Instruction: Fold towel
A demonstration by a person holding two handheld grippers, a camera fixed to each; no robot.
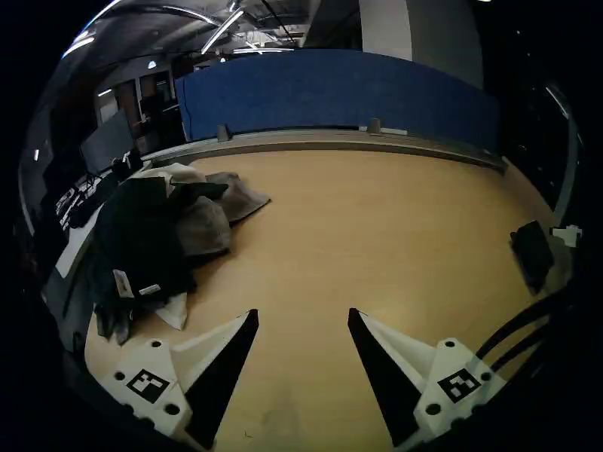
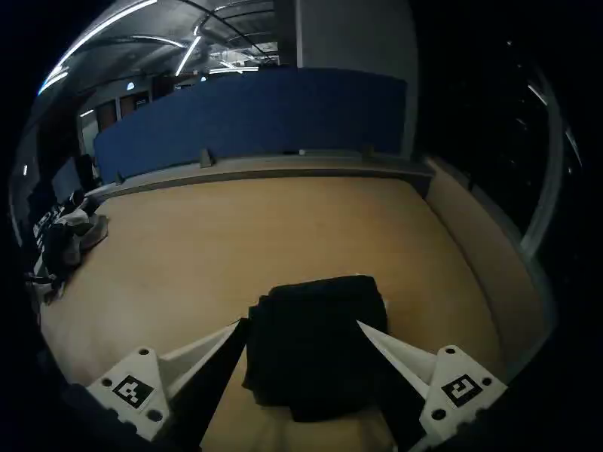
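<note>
- Wooden table [image 1: 392,218]: pale desktop spanning the middle of both views; in the right gripper view its bare surface [image 2: 226,226] runs from 9 o'clock to 3 o'clock.
- Blue partition [image 1: 339,98]: upright screen along the table's far edge, at 12 o'clock in the left gripper view and likewise at 12 o'clock [image 2: 249,120] in the right gripper view.
- Pile of towels [image 1: 158,226]: loose heap of dark, grey and pale cloth at 9 o'clock in the left gripper view, resting on the table; seen far off at 9 o'clock [image 2: 71,233] in the right gripper view.
- Folded dark towel [image 2: 316,343]: compact rectangular stack flat on the table at 6 o'clock in the right gripper view; in the left gripper view it appears at 3 o'clock [image 1: 533,255], well apart from the pile.
- Right gripper [image 2: 301,323]: jaws spread wide, with the folded dark towel lying across the gap between them; whether the fingers touch the cloth cannot be told.
- Left gripper [image 1: 302,312]: jaws spread wide over bare table at 6 o'clock, nothing between them.
- Dark cables [image 1: 520,331]: at 4 o'clock, beside the left gripper's finger.
</note>
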